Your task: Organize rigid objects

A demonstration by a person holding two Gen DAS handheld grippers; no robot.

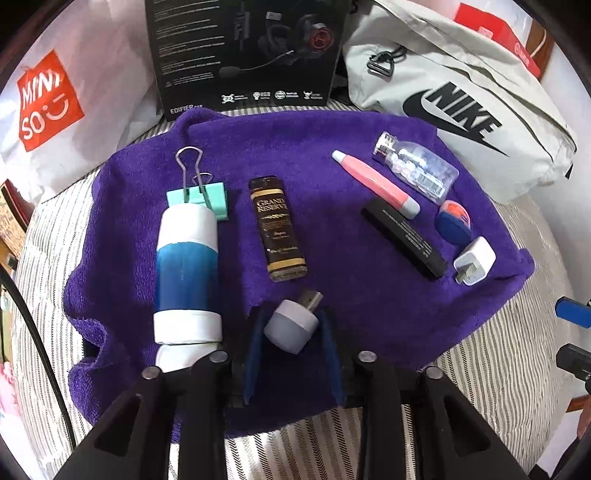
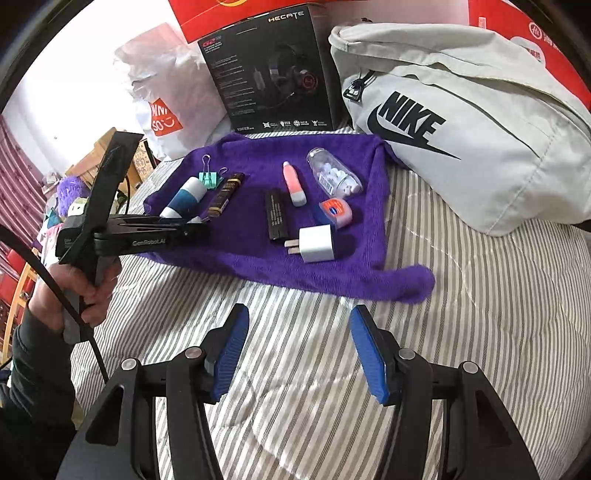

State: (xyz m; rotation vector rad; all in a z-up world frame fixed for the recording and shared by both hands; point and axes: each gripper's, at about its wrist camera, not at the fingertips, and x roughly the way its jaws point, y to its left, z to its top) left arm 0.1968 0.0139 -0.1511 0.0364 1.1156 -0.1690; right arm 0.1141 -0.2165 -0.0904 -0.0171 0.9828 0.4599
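Note:
A purple towel lies on the striped bed. On it lie a blue-and-white tube, a green binder clip, a brown Grand Reserve bottle, a pink pen, a clear pill bottle, a black stick, a blue-orange tin and a white charger. My left gripper is shut on a small white USB plug, just above the towel's near edge. My right gripper is open and empty over the striped bedding, short of the towel.
A black headset box stands behind the towel. A white Miniso bag lies at the back left and a grey Nike bag at the back right. Red boxes stand behind it.

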